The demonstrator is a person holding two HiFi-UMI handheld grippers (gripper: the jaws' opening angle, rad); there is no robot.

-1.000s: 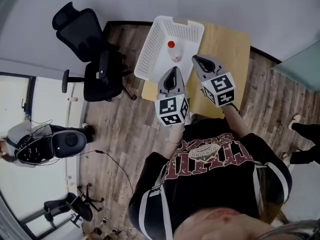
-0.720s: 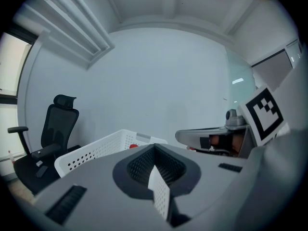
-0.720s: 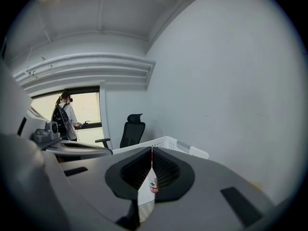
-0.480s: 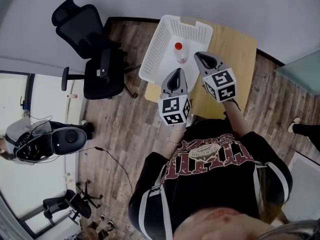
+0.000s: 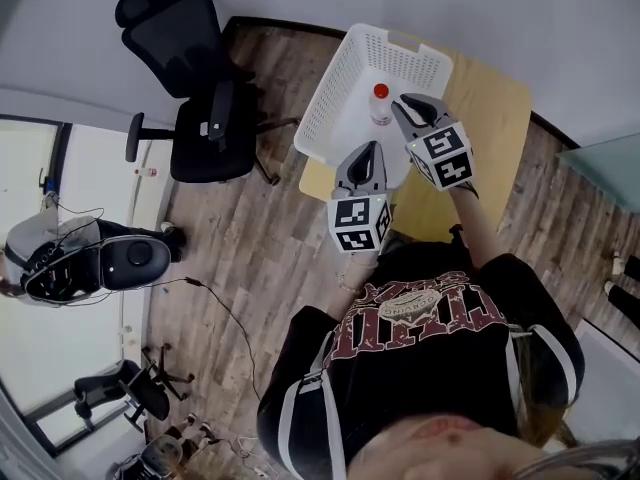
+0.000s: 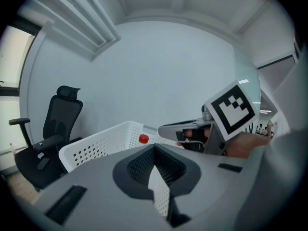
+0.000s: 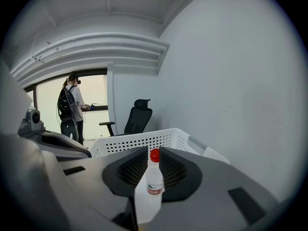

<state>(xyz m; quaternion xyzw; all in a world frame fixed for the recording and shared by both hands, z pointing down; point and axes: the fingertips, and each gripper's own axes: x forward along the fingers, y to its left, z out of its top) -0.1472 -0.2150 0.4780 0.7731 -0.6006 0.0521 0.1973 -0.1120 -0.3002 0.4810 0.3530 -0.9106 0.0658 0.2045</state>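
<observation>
The left gripper [image 5: 370,150] hovers over the near rim of the white basket [image 5: 335,93], jaws together on nothing. The bottle [image 5: 380,105] (red-capped) stands upright inside, not yet gripped. The right gripper [image 5: 403,104], jaws slightly apart, lines up on it, seemingly short of contact.

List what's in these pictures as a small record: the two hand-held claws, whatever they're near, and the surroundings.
Basket: white, perforated, on the wooden table.
Bottle: clear, red cap, upright inside the basket.
Right gripper: jaws slightly apart, lined up with the bottle; it doesn't seem to be gripping it.
Left gripper: jaws together, nothing between them, held by the basket's near side.
Around: black office chair on a wood-plank floor.
</observation>
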